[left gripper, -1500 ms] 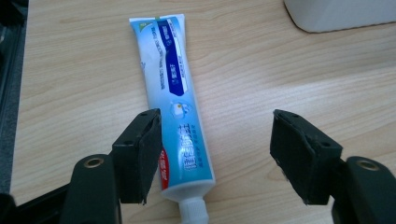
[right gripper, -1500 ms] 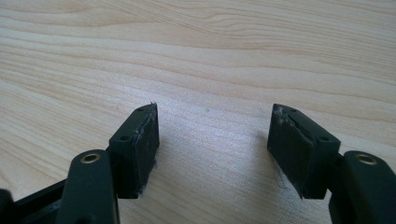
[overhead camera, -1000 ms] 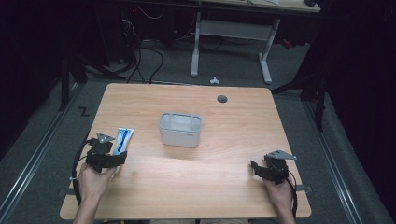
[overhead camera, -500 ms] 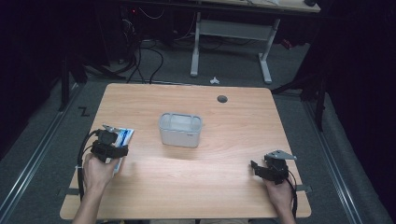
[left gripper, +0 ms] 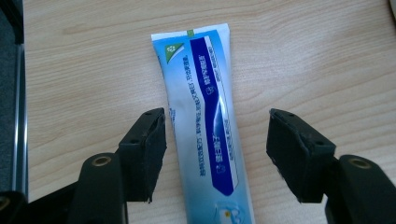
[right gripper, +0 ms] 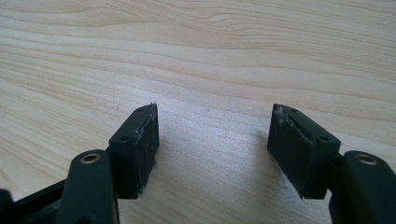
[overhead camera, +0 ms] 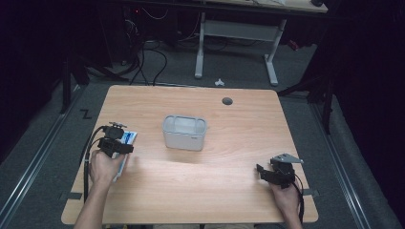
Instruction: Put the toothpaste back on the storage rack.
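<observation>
Jaws of the left gripper (left gripper: 217, 154) stand spread, straddling the toothpaste tube (left gripper: 205, 121) without pressing it; its long axis runs up the frame's middle, between them. Right gripper (overhead camera: 273, 172), lower right in the high view, gapes idle, well apart.

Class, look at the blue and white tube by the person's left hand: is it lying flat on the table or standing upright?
Lying flat. The tube rests lengthwise on the table, between the open jaws of the left gripper, touching neither pad.
</observation>
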A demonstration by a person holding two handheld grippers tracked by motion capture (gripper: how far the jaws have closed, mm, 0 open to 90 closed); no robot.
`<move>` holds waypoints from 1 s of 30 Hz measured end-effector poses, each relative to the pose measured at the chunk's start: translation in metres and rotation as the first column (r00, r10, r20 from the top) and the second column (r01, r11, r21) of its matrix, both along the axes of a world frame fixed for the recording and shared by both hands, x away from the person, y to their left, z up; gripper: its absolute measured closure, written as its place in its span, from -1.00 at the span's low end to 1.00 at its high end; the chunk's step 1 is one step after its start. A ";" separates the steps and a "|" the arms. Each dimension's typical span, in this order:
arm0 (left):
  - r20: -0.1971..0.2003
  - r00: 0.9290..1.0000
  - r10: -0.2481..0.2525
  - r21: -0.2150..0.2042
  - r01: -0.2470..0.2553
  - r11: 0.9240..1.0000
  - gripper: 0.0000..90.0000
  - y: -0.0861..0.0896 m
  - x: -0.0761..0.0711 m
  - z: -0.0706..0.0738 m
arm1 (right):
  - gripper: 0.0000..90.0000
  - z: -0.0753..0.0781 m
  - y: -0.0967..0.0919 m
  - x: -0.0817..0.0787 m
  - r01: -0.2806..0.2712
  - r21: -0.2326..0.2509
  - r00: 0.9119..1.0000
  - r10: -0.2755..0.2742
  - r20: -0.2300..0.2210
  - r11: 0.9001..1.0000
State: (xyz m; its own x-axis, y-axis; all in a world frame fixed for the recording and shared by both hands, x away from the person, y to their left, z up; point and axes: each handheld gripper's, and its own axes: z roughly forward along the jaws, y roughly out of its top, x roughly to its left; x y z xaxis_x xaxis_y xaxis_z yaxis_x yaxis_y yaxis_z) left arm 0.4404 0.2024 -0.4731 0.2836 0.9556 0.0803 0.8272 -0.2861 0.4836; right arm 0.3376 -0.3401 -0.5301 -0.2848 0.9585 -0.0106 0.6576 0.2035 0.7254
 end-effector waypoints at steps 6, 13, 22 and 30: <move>-0.024 1.000 0.005 0.004 -0.005 1.000 -0.15 -0.003 0.011 -0.004 | -0.24 0.000 0.000 0.000 0.000 0.000 1.000 0.000 0.000 1.000; -0.064 0.998 0.029 0.000 -0.029 1.000 -0.12 -0.002 0.022 -0.015 | -0.24 0.000 0.000 0.000 0.001 0.000 1.000 -0.001 0.000 1.000; -0.078 0.996 0.041 0.008 -0.041 0.999 0.01 -0.002 0.026 -0.021 | -0.24 0.000 0.000 0.000 0.000 -0.003 1.000 0.000 0.001 1.000; -0.101 0.993 0.061 0.017 -0.060 0.998 0.04 0.000 0.030 -0.025 | -0.24 0.000 0.000 0.000 0.000 -0.003 1.000 0.000 0.001 1.000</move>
State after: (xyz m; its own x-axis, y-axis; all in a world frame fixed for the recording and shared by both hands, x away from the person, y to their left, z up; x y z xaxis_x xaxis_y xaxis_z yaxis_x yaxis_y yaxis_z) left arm 0.4702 0.2022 -0.4978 0.2327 0.9702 0.0681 0.8876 -0.2404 0.3929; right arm 0.3377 -0.3399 -0.5302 -0.2849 0.9585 -0.0140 0.6569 0.2058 0.7254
